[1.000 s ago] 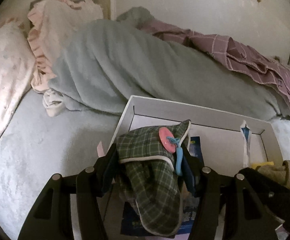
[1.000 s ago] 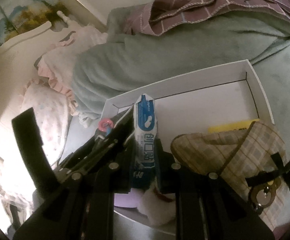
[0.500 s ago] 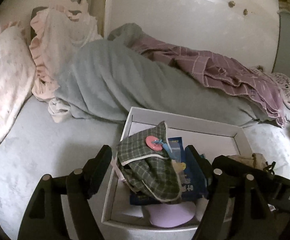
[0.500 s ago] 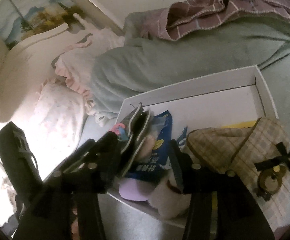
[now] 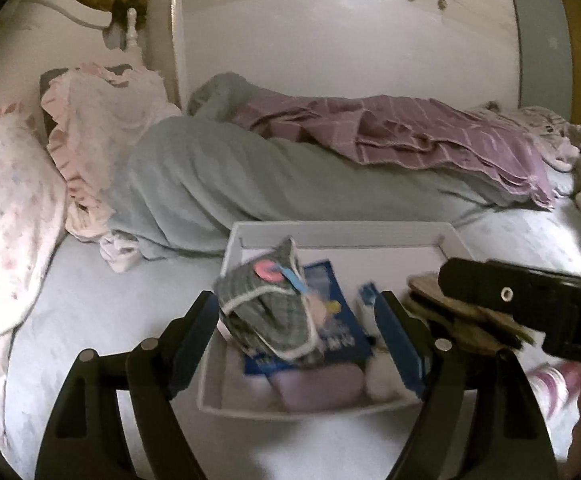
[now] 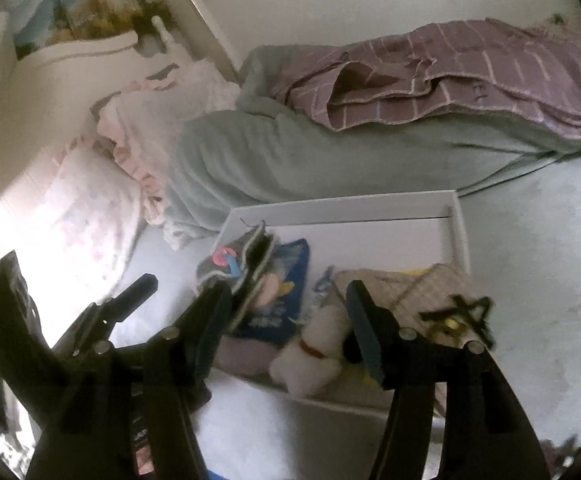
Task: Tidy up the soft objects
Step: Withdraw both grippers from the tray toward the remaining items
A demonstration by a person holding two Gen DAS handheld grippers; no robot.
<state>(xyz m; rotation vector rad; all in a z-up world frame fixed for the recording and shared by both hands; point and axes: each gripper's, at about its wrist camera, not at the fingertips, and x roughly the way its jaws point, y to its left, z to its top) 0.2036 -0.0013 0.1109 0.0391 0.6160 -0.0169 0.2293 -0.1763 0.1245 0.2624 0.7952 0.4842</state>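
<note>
A white tray (image 5: 342, 236) lies on the bed. In it rest a green plaid pouch (image 5: 266, 316) with a pink button, a blue packet (image 5: 338, 320), a beige plaid pouch (image 6: 410, 284), a white plush (image 6: 314, 356) and a lilac item (image 5: 318, 388). My left gripper (image 5: 296, 312) is open and empty, held back above the tray's near end. My right gripper (image 6: 286, 300) is open and empty above the tray's near edge (image 6: 330, 404). The green pouch (image 6: 238, 268) also shows in the right wrist view.
A grey-green blanket (image 5: 250, 176) and a purple checked cloth (image 5: 430, 132) lie heaped behind the tray. Pink frilled pillows (image 5: 98, 120) sit at the left by the white headboard (image 6: 50, 92). Pale bedsheet (image 5: 90, 300) surrounds the tray.
The left gripper let go of the green plaid pouch and the right let go of the blue-white packet. Both opened and pulled back from the tray.
</note>
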